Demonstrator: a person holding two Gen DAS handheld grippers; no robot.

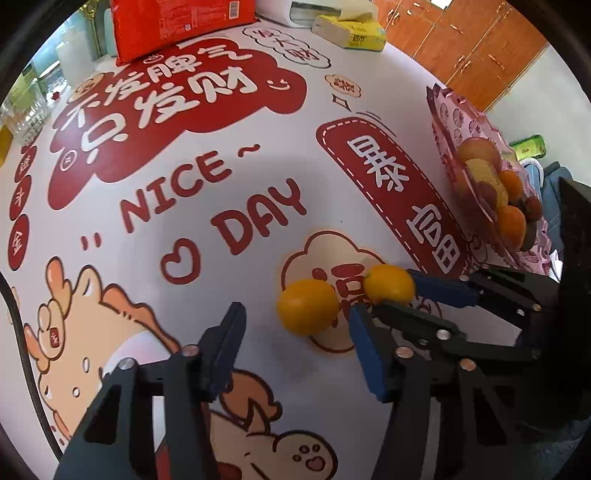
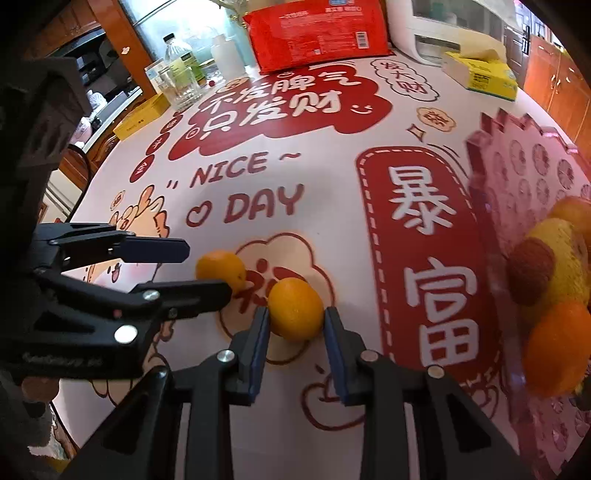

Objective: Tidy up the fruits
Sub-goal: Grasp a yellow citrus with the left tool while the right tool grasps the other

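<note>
A big red packet (image 2: pixel 317 33) is seen far ahead of the claw. A yellow tissue box (image 2: pixel 480 75) is set far ahead to its right. Clear bottles (image 2: pixel 181 70) are stood far ahead, left.

**Hidden and cut-off items**

The pink fruit tray (image 2: pixel 517 173) runs off the right edge of the right wrist view. The red packet (image 1: pixel 177 26) is cropped by the top edge. The left orange (image 2: pixel 220 268) is partly covered by the left gripper (image 2: pixel 210 269). Lettering on the tissue box (image 1: pixel 351 33) is illegible.
</note>
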